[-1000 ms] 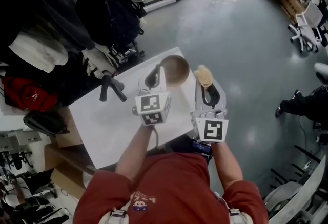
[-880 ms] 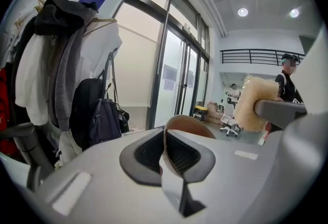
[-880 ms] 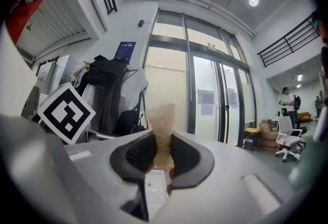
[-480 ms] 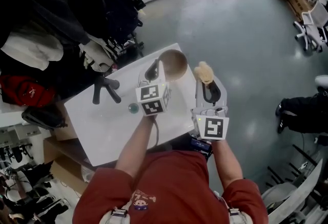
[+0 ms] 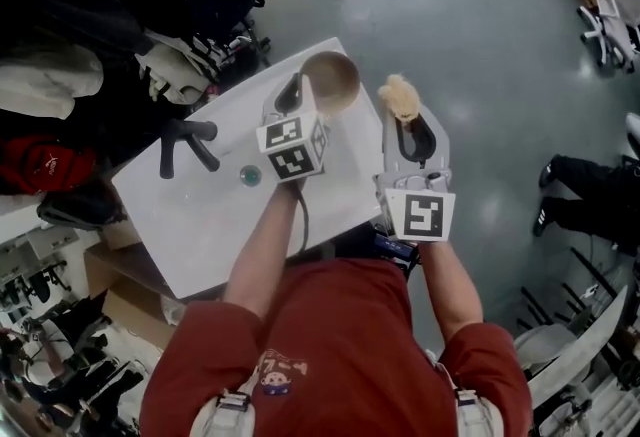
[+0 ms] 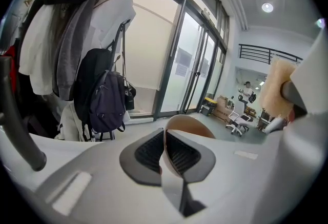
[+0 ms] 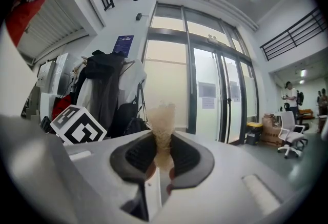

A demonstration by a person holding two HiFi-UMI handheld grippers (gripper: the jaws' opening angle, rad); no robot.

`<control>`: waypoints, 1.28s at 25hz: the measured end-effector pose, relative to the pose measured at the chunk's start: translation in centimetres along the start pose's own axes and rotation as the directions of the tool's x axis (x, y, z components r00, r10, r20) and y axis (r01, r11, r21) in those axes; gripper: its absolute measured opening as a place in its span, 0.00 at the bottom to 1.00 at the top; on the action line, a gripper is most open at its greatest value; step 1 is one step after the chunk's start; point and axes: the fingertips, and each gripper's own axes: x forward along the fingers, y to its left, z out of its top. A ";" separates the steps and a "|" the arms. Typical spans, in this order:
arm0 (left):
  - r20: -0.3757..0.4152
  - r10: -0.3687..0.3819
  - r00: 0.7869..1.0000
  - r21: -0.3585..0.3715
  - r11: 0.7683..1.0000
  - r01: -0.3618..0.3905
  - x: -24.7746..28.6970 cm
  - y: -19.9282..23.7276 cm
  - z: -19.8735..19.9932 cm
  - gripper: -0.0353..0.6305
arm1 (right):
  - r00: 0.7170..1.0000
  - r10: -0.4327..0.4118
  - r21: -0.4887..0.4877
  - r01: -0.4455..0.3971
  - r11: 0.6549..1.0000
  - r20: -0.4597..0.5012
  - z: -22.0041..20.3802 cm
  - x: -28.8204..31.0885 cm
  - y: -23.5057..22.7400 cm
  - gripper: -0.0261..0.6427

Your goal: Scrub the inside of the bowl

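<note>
Holding the bowl by its rim at the far corner of the surface, scrubber waiting beside it
The white surface [image 5: 200, 225] is carrying the job, and the tan bowl [image 5: 338, 77] is sitting at its far corner, though I am not seeing whether its base is resting there. I am judging it stiff, thin-walled and light, so it is likely going to swing about my grip once the pushing starts. I am taking it where I can, at the rim, my left fingers [image 6: 148, 152] clamping the wall between them. The pale fuzzy scrubber [image 5: 400, 97] is looking soft and springy, likely flattening under pressure. My right fingers [image 7: 137, 155] are clamping its narrow lower end, the tuft standing free just beside the bowl
</note>
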 end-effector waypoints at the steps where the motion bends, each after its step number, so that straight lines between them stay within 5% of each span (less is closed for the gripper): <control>1: -0.007 0.003 1.000 -0.005 1.000 -0.003 0.2 0.1 -0.2 0.09 | 1.000 0.000 0.005 0.000 1.000 -0.002 -0.1 0.1 -0.1 0.15; 18: -0.114 0.036 0.993 -0.109 0.993 -0.049 2.2 1.9 -4.2 0.09 | 1.000 0.019 0.034 -0.019 0.999 -0.007 -0.6 0.5 0.6 0.15; 32: -0.135 0.020 0.991 -0.099 0.995 -0.033 2.8 2.4 -5.0 0.17 | 1.000 0.023 0.025 -0.022 0.999 -0.011 -0.7 0.7 1.6 0.15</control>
